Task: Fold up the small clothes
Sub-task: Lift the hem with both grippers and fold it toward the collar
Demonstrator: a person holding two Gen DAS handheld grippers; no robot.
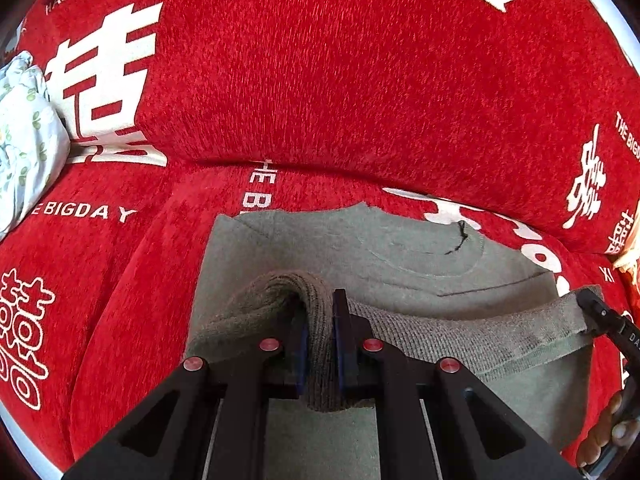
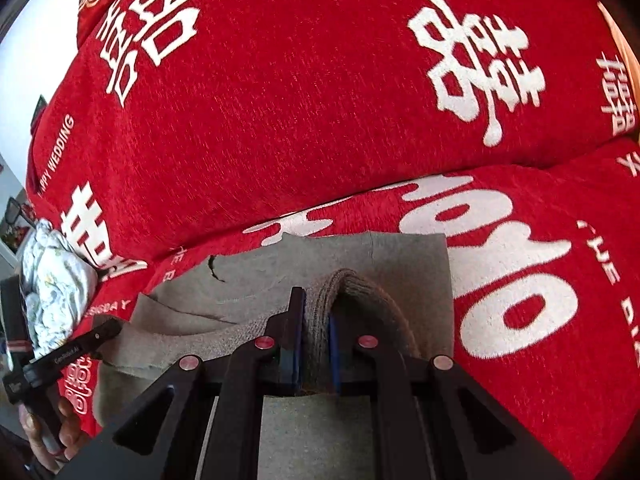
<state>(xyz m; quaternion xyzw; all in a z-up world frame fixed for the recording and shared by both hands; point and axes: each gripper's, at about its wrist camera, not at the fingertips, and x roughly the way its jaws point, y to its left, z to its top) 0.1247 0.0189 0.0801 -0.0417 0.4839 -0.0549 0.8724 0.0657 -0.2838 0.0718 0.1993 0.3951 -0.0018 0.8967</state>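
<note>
A small grey-green knit top (image 1: 400, 256) lies on a red sofa seat, its neckline toward the backrest; it also shows in the right wrist view (image 2: 256, 280). My left gripper (image 1: 320, 320) is shut on the ribbed hem at the garment's left corner and holds it raised. My right gripper (image 2: 316, 316) is shut on the ribbed hem at the right corner. The hem band (image 1: 460, 336) stretches between the two grippers above the rest of the garment. The right gripper's tip shows at the far right of the left wrist view (image 1: 592, 304), and the left gripper at the left of the right wrist view (image 2: 96, 334).
The red sofa cover (image 1: 320, 80) with white characters forms the seat and a backrest close behind the garment. A crumpled white floral cloth (image 1: 24, 136) lies at the seat's left end, also in the right wrist view (image 2: 56, 284).
</note>
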